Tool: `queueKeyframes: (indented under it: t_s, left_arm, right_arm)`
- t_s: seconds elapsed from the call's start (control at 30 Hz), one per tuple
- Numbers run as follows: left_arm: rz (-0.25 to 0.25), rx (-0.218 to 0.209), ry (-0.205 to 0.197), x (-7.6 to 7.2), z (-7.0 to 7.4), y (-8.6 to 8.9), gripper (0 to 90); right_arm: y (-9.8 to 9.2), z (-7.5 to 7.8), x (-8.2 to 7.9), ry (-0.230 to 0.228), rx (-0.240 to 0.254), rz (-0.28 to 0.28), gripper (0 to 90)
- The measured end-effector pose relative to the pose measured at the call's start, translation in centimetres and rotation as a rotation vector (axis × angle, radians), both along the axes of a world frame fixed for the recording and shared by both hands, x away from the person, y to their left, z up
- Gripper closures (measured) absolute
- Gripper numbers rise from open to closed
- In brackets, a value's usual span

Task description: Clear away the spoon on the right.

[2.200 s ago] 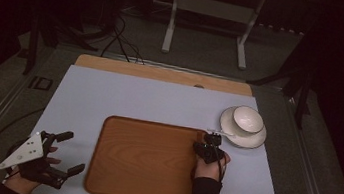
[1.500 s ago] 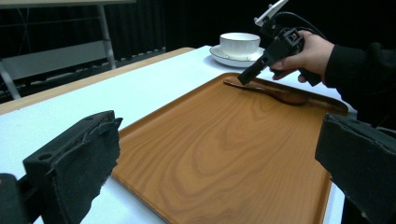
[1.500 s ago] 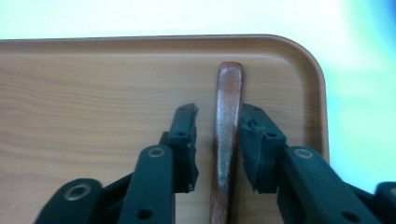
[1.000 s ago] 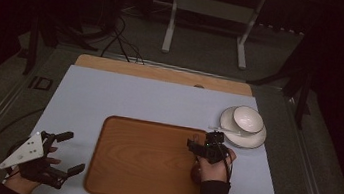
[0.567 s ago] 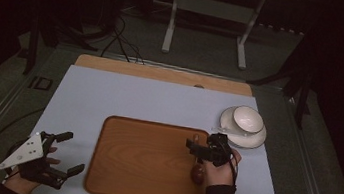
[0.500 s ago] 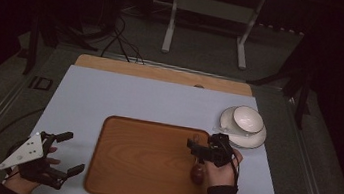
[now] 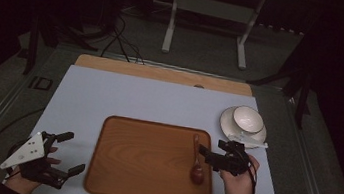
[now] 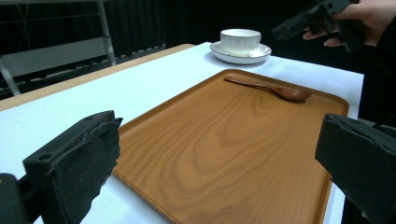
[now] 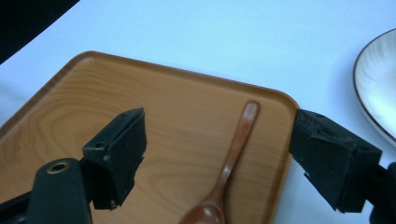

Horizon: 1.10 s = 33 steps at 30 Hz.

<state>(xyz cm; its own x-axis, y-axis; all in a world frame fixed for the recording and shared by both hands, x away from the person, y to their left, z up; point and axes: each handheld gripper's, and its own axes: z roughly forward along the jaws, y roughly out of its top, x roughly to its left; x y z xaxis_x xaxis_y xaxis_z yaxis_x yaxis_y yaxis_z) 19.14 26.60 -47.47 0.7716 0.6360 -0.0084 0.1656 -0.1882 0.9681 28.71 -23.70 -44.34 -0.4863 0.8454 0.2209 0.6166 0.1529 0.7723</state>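
We see our left gripper's [image 8: 219,168] two black jaws wide apart over the near end of the flat brown wooden tray [image 8: 205,154]. A long brown wooden spoon [image 8: 268,87] lies on the tray's far end. Past the tray sits a white cup on a saucer [image 8: 240,44]. Our right gripper [image 8: 313,18] hangs above the tray's far corner.

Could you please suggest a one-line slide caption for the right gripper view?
Open right gripper hovering above a wooden spoon lying on a wooden tray, with a white saucer alongside.
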Motion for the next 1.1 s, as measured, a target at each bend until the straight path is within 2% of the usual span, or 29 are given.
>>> queueKeyframes:
  t_s: [0.4, 0.63, 0.77, 0.97, 1.1]
  left_arm:
    - [-0.001, -0.004, 0.002, 0.1, 0.0, 0.1, 0.0]
    - [0.003, -0.006, 0.002, 0.1, 0.0, 0.1, 0.0]
    - [0.003, -0.006, 0.002, 0.1, 0.0, 0.1, 0.0]
    - [0.004, -0.008, 0.004, 0.1, 0.0, 0.1, 0.0]
    - [0.000, -0.009, 0.007, 0.1, -0.1, 0.1, 0.0]
  right_arm:
    - [-2.4, -0.7, -1.9, -0.016, 0.009, 0.052, 18.7]
    - [-3.3, -0.9, -2.7, -0.090, 0.007, 0.055, 18.7]
    - [-3.9, -0.9, -2.9, -0.111, 0.012, 0.064, 18.7]
    - [-4.7, -1.8, -3.1, -0.095, 0.007, 0.048, 18.7]
    - [-4.9, -2.6, -2.9, -0.077, 0.007, 0.059, 18.7]
